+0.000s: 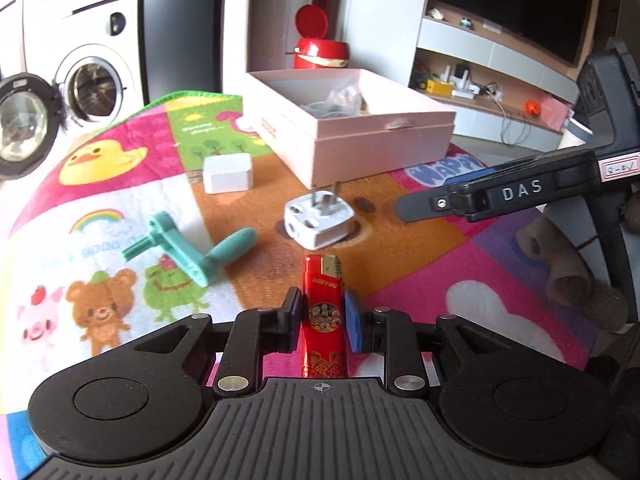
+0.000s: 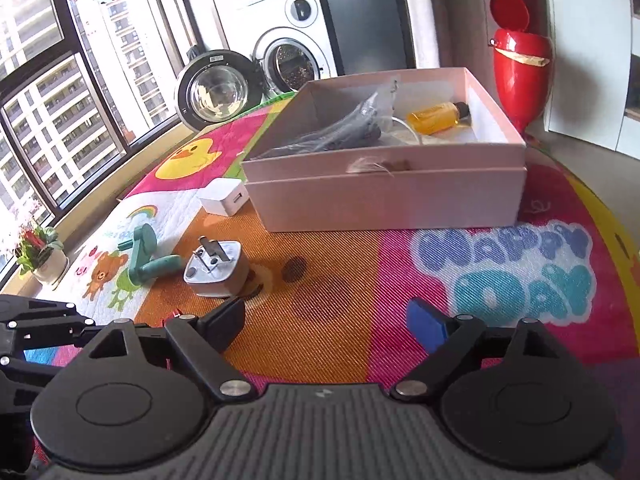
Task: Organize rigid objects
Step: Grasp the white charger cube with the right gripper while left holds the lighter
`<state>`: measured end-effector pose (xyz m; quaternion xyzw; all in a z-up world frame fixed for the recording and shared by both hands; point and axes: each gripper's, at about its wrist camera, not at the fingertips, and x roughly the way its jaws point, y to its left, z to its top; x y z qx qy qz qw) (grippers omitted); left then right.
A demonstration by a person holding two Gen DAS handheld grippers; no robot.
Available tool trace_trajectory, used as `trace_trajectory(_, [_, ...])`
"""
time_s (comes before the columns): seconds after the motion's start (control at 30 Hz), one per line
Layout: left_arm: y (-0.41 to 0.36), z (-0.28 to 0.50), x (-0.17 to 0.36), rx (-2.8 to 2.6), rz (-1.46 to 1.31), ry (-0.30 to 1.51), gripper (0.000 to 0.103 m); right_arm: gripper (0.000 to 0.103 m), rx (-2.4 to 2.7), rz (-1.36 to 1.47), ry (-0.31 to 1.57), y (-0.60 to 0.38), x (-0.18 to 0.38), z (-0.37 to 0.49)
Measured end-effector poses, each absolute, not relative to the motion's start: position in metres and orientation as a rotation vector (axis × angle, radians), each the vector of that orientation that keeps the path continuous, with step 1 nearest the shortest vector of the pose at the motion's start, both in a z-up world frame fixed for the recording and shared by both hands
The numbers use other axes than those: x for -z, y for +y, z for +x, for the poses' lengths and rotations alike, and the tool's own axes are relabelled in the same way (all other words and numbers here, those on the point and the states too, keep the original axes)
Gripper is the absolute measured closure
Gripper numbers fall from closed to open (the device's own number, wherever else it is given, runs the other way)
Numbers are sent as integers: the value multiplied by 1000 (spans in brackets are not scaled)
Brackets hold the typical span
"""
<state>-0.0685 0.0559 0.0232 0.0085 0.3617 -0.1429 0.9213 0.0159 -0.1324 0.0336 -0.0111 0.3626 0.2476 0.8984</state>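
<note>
My left gripper is shut on a red lighter, held just above the colourful mat. Ahead lie a white plug adapter, a teal crank handle and a white charger block. The open pink box stands behind them. In the right wrist view my right gripper is open and empty above the mat, with the plug adapter, crank handle and charger block to its front left. The pink box holds a yellow bottle and bagged dark items.
A red bin with a raised lid stands behind the box. A washing machine with its door open is at the back left. A small potted plant stands by the window. The right gripper's body reaches in from the right.
</note>
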Motion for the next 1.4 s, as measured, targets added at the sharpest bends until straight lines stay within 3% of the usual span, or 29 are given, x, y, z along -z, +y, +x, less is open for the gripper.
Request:
trace_trajectory(0.1, [91, -68, -26, 218, -32, 730, 76, 21, -554, -128, 716, -86, -54, 28])
trace_trajectory(0.37, [150, -73, -26, 114, -190, 676, 76, 53, -577, -272, 827, 39, -54, 112])
trace_trajectory(0.63, [161, -79, -18, 137, -259, 666, 76, 77, -616, -310, 912, 49, -30, 119])
trace_trajectory(0.9, [141, -70, -17, 194, -272, 665, 76, 76, -608, -345, 850, -30, -32, 68])
trace_trajectory(1.0, [133, -67, -20, 201, -255, 665, 76, 64, -579, -391, 786, -56, -34, 44])
trace_trajectory(1.07, [128, -64, -22, 205, -248, 669, 76, 50, -576, -388, 742, -74, -37, 25])
trace_trajectory(1.2, [115, -59, -25, 227, -224, 681, 76, 47, -622, -329, 676, -103, -47, -9])
trace_trajectory(1.23, [111, -59, -26, 235, -216, 683, 76, 42, -646, -326, 664, -108, -49, -19])
trace_trajectory(1.3, [102, -58, -27, 252, -193, 689, 76, 37, -679, -372, 655, -111, -46, -36])
trace_trajectory(1.4, [91, -57, -29, 266, -170, 696, 76, 37, -648, -486, 671, -115, -34, -52])
